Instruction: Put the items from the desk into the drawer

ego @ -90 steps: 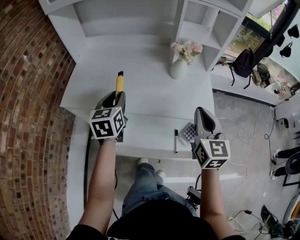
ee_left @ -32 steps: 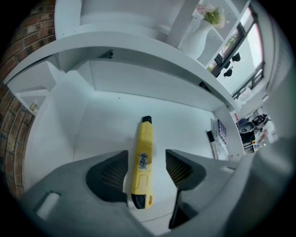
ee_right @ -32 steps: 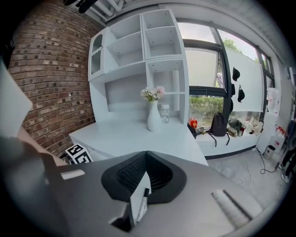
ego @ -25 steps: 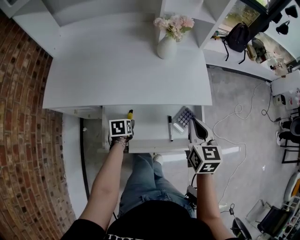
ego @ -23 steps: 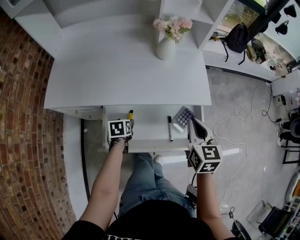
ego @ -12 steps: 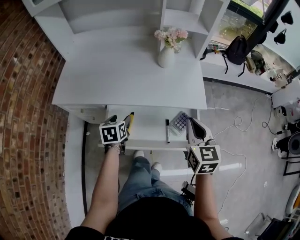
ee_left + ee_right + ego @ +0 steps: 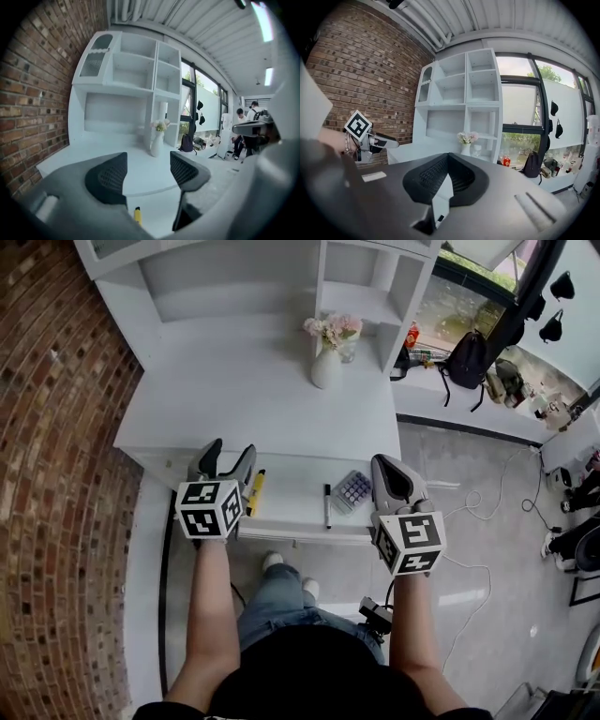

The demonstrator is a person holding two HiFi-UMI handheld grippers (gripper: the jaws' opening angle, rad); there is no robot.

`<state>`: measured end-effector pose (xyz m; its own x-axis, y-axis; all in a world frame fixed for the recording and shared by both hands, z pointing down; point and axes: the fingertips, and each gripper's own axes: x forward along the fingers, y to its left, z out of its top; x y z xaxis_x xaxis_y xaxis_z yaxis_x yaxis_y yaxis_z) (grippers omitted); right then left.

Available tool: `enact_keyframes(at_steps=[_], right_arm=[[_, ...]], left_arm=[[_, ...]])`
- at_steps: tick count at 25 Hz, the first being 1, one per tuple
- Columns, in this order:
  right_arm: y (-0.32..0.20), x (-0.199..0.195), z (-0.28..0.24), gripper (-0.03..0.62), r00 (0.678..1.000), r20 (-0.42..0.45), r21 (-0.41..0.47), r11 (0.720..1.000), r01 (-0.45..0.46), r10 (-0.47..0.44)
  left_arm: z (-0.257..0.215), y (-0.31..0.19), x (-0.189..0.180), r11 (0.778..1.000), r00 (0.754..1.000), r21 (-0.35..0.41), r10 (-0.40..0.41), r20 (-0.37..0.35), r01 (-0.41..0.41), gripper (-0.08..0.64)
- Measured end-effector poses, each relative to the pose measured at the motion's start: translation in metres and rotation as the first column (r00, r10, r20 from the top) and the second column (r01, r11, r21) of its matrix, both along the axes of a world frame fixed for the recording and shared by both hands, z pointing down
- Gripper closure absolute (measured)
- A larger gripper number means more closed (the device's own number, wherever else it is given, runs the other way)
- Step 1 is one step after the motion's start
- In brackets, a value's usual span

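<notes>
The left gripper (image 7: 147,171) has its fingers released, with nothing between them. The right gripper (image 7: 446,172) is clenched on nothing. Both hang above the front of the open white drawer (image 7: 286,495), where the yellow utility knife (image 7: 253,491), black marker pen (image 7: 326,505) and grey keyed calculator (image 7: 353,490) lie. Closing looks like the next step: press the drawer front squarely, both sides together, so it slides without jamming. The white worktop (image 7: 253,399) carries only a white vase of pink flowers (image 7: 325,367), with a red brick wall (image 7: 56,427) alongside.
</notes>
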<state>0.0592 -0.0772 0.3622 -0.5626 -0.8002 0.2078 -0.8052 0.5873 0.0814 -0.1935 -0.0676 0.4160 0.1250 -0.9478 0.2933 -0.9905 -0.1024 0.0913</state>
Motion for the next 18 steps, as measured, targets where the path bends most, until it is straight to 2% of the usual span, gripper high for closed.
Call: enact_keyframes(at_steps=[4,8,14,18], right_arm=[[0.0,0.003,-0.028,0.583,1.0,0.005,0.06,0.998,-0.001,0.001],[0.001,0.0,-0.049,0.583,1.0,-0.018,0.116,0.993,0.018,-0.016],[-0.005,-0.007,-0.094,0.583,0.999,-0.021,0.216,0.976,-0.023,0.028],[-0.005,-0.014,-0.118,0.584,0.999,-0.01,0.261,0.965,-0.035,0.039]], left_arm=[[-0.051,0.004,-0.004,0.992,0.998,0.126,-0.005,0.056,-0.002,0.272],[-0.095,0.005,-0.004,0.973,0.993,0.23,0.01,0.114,-0.036,0.27],[-0.156,0.005,-0.01,0.924,0.981,0.369,0.028,0.192,-0.099,0.275],[-0.192,0.01,-0.016,0.884,0.973,0.451,0.022,0.229,-0.125,0.312]])
